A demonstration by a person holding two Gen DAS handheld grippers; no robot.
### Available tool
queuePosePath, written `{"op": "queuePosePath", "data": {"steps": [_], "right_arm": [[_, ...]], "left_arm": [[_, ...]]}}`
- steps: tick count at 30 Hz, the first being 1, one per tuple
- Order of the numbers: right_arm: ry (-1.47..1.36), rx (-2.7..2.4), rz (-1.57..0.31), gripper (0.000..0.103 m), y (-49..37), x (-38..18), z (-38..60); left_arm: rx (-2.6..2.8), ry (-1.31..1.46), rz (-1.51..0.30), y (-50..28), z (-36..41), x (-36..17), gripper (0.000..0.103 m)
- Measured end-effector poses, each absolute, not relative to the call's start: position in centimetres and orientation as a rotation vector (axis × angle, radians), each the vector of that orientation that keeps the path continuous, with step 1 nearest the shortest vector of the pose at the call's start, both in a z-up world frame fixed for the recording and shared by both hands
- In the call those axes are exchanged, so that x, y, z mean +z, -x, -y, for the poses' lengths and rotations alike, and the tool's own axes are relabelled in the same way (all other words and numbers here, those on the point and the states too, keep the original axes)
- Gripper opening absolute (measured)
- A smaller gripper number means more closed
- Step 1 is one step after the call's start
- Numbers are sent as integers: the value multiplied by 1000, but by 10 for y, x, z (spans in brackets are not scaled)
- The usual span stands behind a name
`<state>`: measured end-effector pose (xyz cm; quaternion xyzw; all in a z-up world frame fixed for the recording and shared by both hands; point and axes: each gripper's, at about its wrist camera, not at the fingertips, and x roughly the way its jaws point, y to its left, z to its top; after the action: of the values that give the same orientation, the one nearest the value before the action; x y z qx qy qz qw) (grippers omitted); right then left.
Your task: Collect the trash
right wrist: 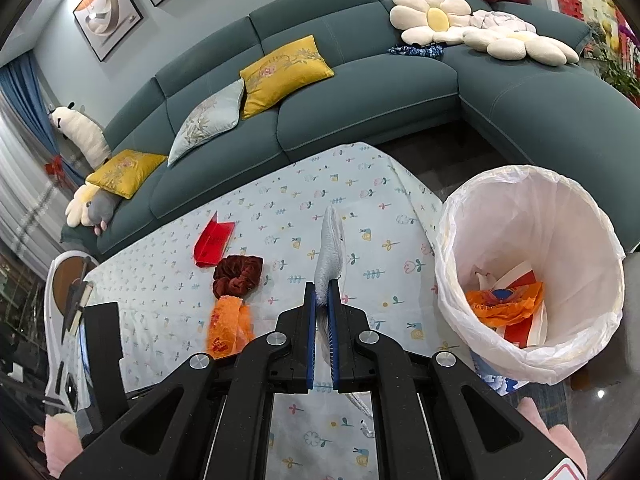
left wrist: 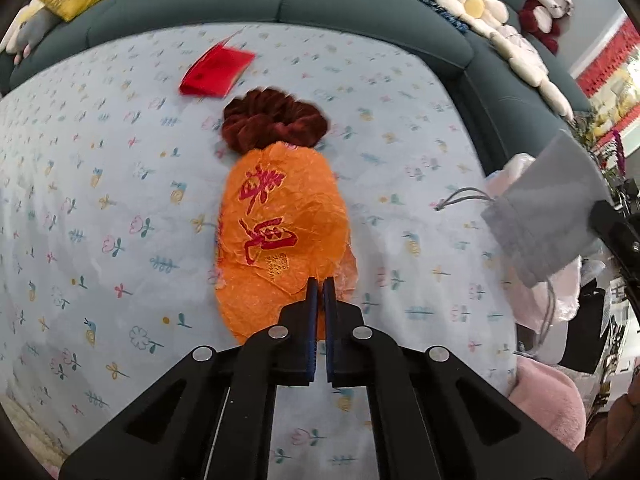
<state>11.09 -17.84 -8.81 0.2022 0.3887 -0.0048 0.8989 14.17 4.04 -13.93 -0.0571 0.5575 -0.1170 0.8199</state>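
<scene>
An orange plastic wrapper with red characters (left wrist: 280,236) hangs from my left gripper (left wrist: 321,284), which is shut on its near edge above the flowered tablecloth (left wrist: 100,200). The wrapper also shows in the right wrist view (right wrist: 228,326). My right gripper (right wrist: 323,286) is shut on a grey drawstring pouch (right wrist: 330,248), also seen in the left wrist view (left wrist: 560,208). A white-lined trash bin (right wrist: 532,272) stands to the right of the table, with orange and red trash inside.
A dark red scrunchie (left wrist: 274,120) and a red envelope (left wrist: 218,70) lie on the table beyond the wrapper. A teal sofa (right wrist: 360,96) with cushions and plush toys wraps the far side. Pink slippers (left wrist: 548,400) show at lower right.
</scene>
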Motion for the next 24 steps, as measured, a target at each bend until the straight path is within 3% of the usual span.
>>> {"op": "queuePosePath", "data": {"steps": [24], "right_arm": [[-462, -151, -649, 6, -73, -39, 288]], "left_arm": [[-550, -34, -997, -134, 119, -45, 2]]}}
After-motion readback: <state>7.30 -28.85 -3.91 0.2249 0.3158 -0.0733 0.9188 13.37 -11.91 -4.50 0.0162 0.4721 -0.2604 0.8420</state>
